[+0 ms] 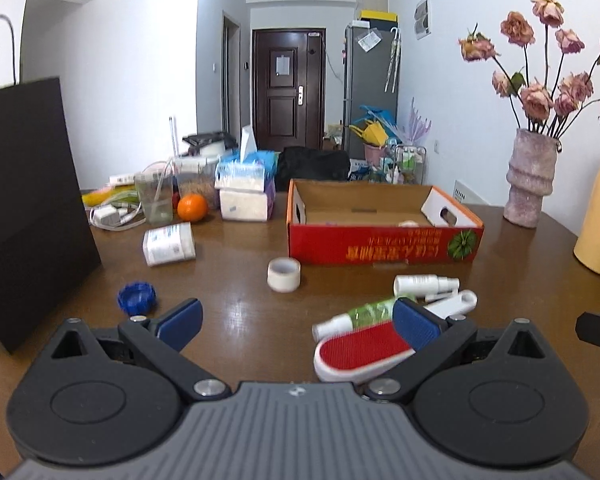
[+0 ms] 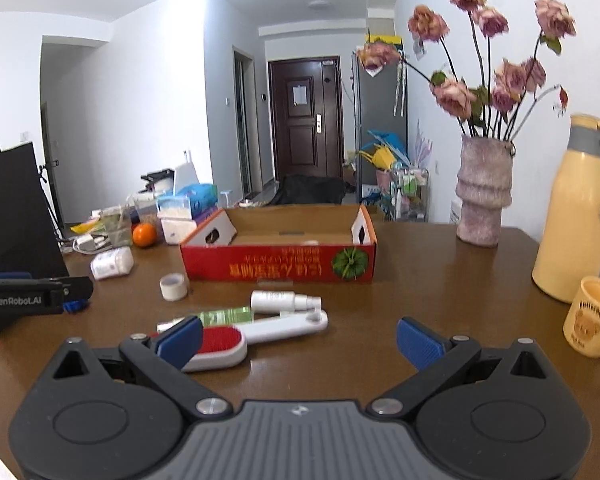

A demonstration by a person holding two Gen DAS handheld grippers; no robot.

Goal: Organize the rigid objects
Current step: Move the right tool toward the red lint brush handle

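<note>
nearby: vase (image 2: 485,192) | thermos (image 2: 575,216) | mug (image 2: 590,316) | black bag (image 1: 24,208)

Both wrist views sit low over the bench (image 1: 240,312), facing 12 o'clock toward the far door (image 1: 288,88). The left view stands at the 9 o'clock side, the right view at 3 o'clock. Both share the red box (image 1: 380,240) at mid-distance and the lint brush (image 2: 220,344) close in front.

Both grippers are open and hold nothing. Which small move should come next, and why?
Probably ease the right hand-held gripper left and forward to straddle the lint brush: its jaws are open, the brush lies nearest, and the red box behind looks almost empty.
</note>
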